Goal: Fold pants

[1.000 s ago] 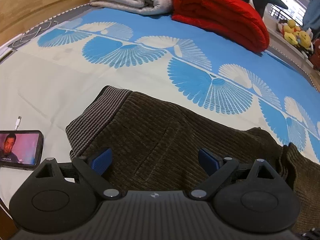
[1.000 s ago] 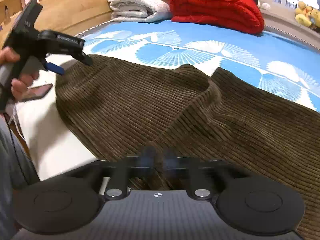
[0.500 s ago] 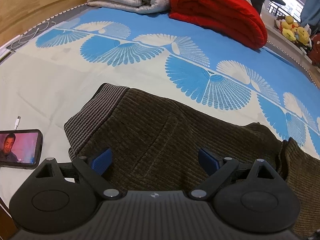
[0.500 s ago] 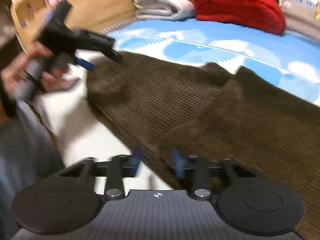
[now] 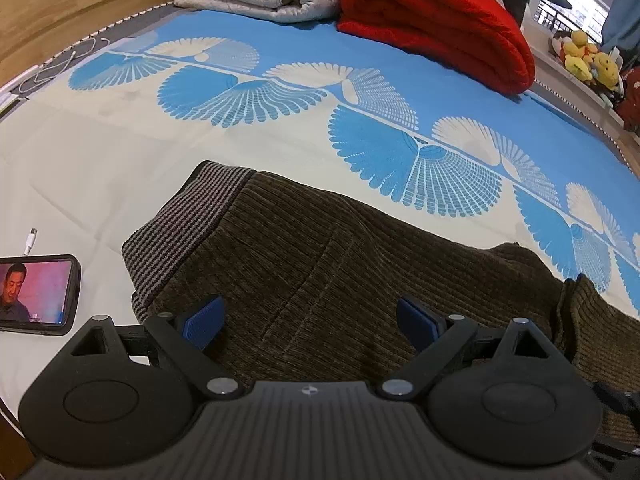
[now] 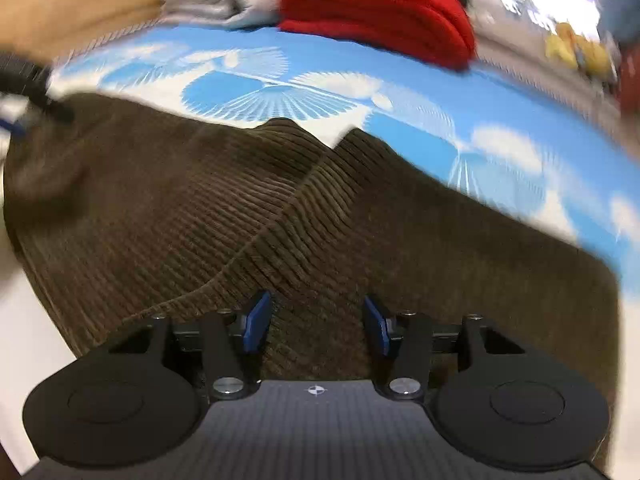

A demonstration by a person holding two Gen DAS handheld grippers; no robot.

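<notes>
Both my left gripper (image 5: pixel 308 322) and right gripper (image 6: pixel 315 326) hang spread, empty, over the brown corduroy pants (image 5: pixel 360 272); grabbing one layer risks a skewed fold.

A home bedroom is indicated: a bed (image 5: pixel 120 152) spread with a blue-and-white fan-patterned sheet, folded blankets (image 5: pixel 436 20) stacked by a wooden headboard (image 5: pixel 60 4), and plush toys (image 5: pixel 592 62) on a ledge.

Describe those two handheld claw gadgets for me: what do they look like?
The left gripper and right gripper look alike: a matte black ribbed plastic body, two round black discs at the sides, angled black link arms with silver pivot screws, and blue textured pads on the fingers. A small crosshair mark sits mid-body. No cables show.
</notes>
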